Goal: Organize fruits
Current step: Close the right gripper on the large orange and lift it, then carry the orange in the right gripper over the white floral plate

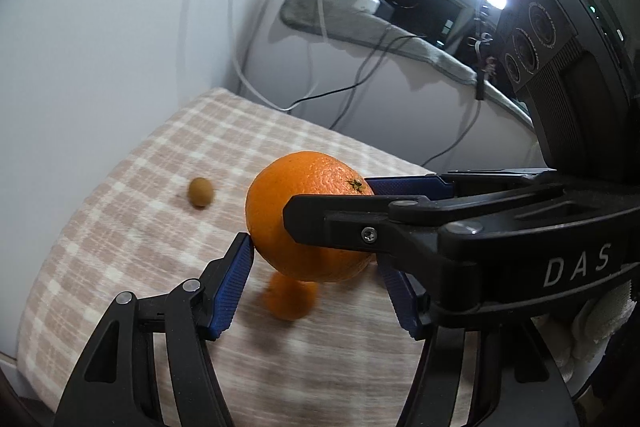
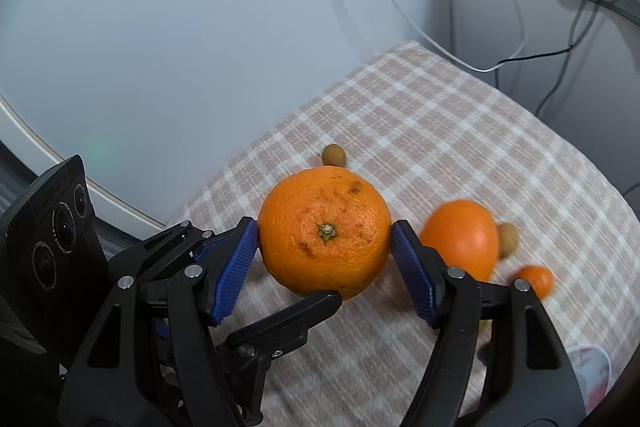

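Orange [image 2: 324,231] | clamped by both jaws | above checked cloth [image 2: 440,115]

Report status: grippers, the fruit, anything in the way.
Both grippers, left and right, clamped on one large orange, held above the checked cloth. Second orange, small orange, two brown fruits on cloth. Nothing blocking.
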Available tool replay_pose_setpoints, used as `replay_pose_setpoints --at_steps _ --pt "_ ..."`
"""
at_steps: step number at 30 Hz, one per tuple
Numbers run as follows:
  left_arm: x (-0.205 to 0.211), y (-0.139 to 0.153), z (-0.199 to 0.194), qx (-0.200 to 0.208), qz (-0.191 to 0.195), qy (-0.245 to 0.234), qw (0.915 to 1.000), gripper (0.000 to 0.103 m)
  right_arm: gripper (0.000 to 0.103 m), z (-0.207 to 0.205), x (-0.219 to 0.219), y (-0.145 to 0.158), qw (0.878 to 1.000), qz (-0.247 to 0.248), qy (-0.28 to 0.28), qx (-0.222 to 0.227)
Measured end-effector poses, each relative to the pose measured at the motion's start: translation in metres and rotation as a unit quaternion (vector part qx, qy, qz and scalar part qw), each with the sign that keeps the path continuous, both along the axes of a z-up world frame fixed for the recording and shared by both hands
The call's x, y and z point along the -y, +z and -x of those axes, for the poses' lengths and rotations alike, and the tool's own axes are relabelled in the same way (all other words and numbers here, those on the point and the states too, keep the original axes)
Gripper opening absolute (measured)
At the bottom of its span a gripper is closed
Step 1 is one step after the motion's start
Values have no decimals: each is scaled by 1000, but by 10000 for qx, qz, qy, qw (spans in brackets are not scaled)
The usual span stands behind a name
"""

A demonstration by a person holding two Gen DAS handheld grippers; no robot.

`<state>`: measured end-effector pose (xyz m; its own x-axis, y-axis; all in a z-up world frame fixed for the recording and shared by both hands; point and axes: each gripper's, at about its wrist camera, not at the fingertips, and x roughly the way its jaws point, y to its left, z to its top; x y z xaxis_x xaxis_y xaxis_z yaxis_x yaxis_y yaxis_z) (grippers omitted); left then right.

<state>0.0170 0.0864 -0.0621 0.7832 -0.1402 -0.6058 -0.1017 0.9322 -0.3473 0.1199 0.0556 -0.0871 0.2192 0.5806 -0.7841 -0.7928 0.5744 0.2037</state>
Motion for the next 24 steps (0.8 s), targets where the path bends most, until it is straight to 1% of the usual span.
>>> replay_pose_setpoints --at_steps 4,12,24 --pt "22 5 0 63 -14 -235 9997 63 71 4 26 10 9998 -71 -191 46" --pt "69 6 -4 122 -14 -776 9969 63 70 7 92 26 9973 -213 -695 93" --pt "135 0 -20 -18 -36 -1544 9880 63 70 2 171 18 9899 -279 -1389 22"
